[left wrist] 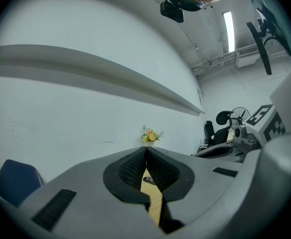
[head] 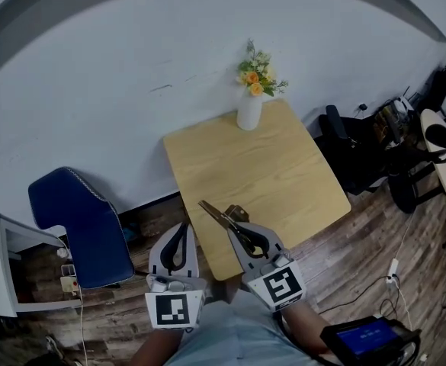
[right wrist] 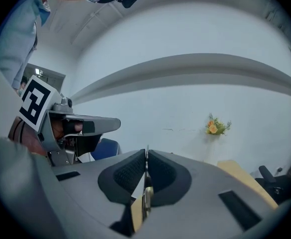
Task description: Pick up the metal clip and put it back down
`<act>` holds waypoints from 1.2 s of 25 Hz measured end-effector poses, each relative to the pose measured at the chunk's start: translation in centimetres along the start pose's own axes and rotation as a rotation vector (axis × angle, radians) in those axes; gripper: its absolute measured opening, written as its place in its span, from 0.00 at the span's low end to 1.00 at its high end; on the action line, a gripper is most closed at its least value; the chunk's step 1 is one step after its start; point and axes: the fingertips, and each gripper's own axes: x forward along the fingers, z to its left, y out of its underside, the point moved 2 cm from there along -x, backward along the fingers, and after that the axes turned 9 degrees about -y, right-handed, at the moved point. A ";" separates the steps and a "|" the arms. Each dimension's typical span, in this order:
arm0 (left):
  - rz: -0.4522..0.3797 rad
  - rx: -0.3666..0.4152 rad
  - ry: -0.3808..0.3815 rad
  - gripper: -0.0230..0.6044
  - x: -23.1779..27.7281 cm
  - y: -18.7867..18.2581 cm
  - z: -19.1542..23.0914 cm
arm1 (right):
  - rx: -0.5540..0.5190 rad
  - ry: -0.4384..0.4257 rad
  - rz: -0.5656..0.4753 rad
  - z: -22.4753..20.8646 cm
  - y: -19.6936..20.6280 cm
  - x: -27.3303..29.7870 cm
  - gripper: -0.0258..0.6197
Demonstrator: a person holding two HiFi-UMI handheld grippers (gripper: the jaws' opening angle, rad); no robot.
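The metal clip (head: 216,214) is a long thin silver strip with a brownish end. It sticks out up and to the left from my right gripper (head: 240,232), which is shut on it above the front edge of the wooden table (head: 283,174). In the right gripper view the clip (right wrist: 146,176) shows edge-on, pinched between the black pads (right wrist: 129,173). My left gripper (head: 181,231) hangs just off the table's front left corner. Its jaws are shut with nothing between them, and in the left gripper view (left wrist: 146,156) the pads touch.
A white vase (head: 250,111) with orange and yellow flowers stands at the table's far edge by the white wall. A blue chair (head: 85,223) is on the floor at the left. Black office chairs (head: 344,147) and cables are at the right.
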 end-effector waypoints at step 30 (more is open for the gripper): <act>0.189 0.060 0.177 0.07 19.7 6.2 -25.3 | 0.170 0.213 0.042 -31.1 10.9 -11.6 0.12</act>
